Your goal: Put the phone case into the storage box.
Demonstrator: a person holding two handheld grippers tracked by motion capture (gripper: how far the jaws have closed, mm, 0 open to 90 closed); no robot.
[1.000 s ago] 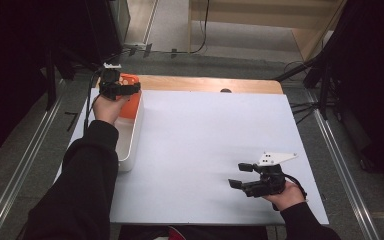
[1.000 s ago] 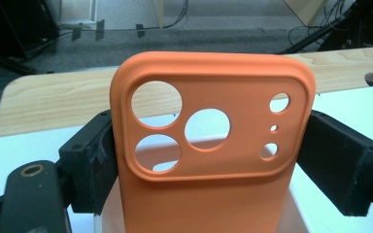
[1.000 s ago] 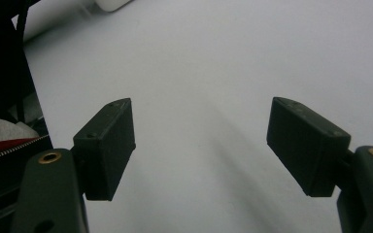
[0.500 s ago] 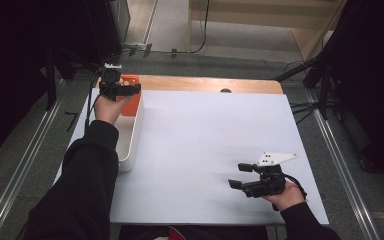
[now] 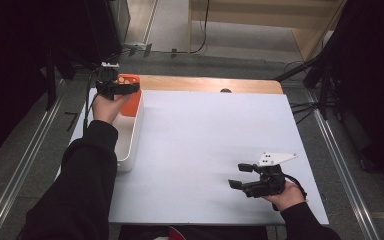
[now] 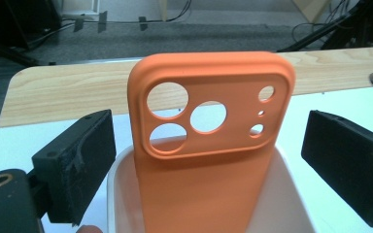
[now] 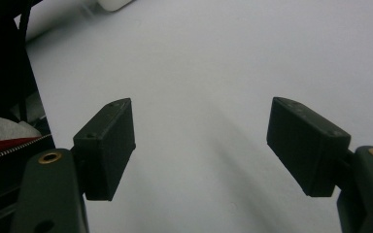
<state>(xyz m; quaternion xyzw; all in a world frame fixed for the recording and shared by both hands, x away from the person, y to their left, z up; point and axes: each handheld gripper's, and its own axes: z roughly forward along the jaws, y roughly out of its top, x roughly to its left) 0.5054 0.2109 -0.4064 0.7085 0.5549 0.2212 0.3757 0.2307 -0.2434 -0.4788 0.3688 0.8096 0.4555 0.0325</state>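
No readable text, labels, brands or numbers on anything in view.

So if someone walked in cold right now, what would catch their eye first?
The orange phone case, standing upright in the white bin at the table's left edge. The left tool sits around it, its jaws just opened and clear of the case. The right tool is open over bare white table, near right.

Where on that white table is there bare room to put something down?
Nearly all the white table is bare, from the white bin at its left edge across to the right tool. It is crowded only in the bin, where the orange phone case stands between the left tool's open jaws.
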